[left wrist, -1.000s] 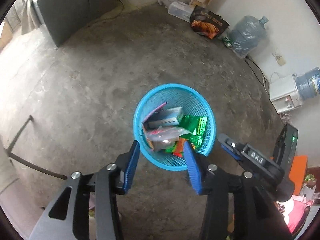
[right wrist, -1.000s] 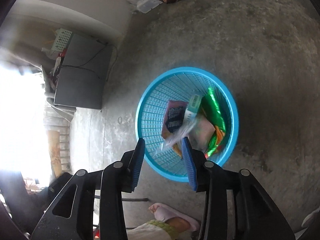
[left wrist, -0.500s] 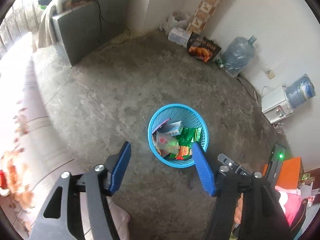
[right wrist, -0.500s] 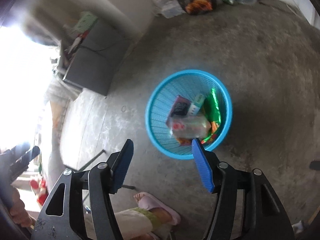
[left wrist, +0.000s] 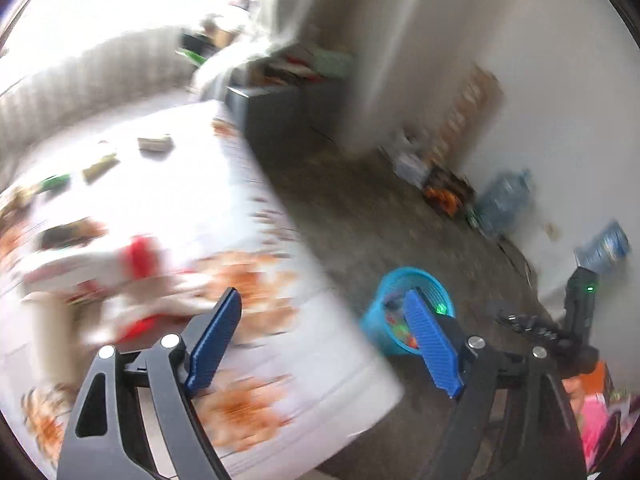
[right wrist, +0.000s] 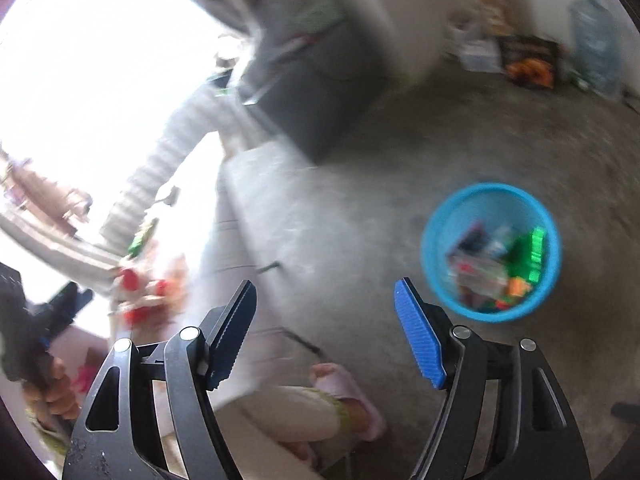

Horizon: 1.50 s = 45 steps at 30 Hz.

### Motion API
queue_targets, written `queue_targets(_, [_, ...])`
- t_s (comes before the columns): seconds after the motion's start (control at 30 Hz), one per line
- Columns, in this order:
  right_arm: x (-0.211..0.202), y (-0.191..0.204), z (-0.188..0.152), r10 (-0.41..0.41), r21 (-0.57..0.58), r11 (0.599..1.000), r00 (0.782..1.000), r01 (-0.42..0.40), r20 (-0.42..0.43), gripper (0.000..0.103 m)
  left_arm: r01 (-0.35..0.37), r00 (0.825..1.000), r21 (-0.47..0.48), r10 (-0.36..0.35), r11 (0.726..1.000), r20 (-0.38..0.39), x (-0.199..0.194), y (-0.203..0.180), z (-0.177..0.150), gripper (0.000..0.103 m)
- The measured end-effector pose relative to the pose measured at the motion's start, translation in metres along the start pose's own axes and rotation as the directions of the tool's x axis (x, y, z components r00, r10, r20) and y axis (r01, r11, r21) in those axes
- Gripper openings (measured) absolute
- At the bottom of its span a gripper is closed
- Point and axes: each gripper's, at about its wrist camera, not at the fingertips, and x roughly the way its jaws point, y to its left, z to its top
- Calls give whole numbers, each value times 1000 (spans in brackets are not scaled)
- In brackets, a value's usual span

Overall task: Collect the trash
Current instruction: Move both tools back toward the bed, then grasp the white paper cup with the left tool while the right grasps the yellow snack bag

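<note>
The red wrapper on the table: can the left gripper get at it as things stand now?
Probably yes. The left gripper is open and empty, above the table, and the red wrapper lies ahead with nothing between them. The picture is blurred, so the gap is hard to judge.

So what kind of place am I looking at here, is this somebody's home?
Probably a lived-in room of a home: a bare concrete floor, a floral-print sheet with wrappers lying on it, big water jugs by the wall, and a blue trash basket holding wrappers.
</note>
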Motion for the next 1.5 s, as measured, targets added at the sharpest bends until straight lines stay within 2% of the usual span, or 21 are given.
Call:
queue_targets(0.1, [9,37,1,66,-50,996,998,-67,-23,69,-60,995,-92,67,994,71,-39,51,-20,83])
queue_targets(0.23, [30,101,-2,159,-151,973,982,-173,-99,69,-112,980,-204,142,973,139,-80,103,-46,84])
queue_targets(0.33, [52,154,-10,221,-216,941,958,-259,-184,70,-173,961,-267,222,948,166,-103,140,-68,84])
queue_targets(0.43, [75,210,-25,263,-271,901,924,-338,-278,70,-195,951,-323,259,926,168,-113,168,-83,84])
queue_targets(0.53, [96,253,-38,279,-306,870,899,-385,-338,70,-172,954,-363,247,916,170,-115,190,-92,84])
queue_targets(0.67, [117,289,-39,289,-290,865,880,-408,-376,70,-160,959,-363,231,918,162,-109,211,-89,84])
queue_targets(0.77, [129,304,-29,315,-248,865,857,-436,-408,70,-154,968,-362,215,919,133,-94,222,-83,84])
queue_targets(0.83, [139,321,-21,304,-259,865,859,-431,-413,70,-158,972,-363,209,919,107,-80,228,-78,84])
queue_targets(1.0, [167,352,-6,164,-425,841,905,-336,-392,70,-160,981,-356,188,921,46,-47,238,-68,84])
queue_targets(1.03, [175,358,-4,134,-459,827,907,-325,-399,70,-168,981,-355,192,920,32,-41,240,-67,84])
queue_targets(1.2, [213,377,-5,27,-597,742,904,-304,-426,70,-178,982,-371,189,912,-7,-21,251,-63,84])
queue_targets(1.27, [227,384,-6,3,-629,710,895,-316,-446,70,-178,982,-375,186,910,-16,-16,253,-62,84])
queue_targets(1.37, [247,390,-7,-37,-649,692,882,-317,-470,69,-173,984,-377,176,910,-29,-9,256,-61,84])
queue_targets(1.5, [265,396,-12,-74,-660,676,862,-327,-502,61,-167,986,-382,164,909,-42,-2,257,-59,84])
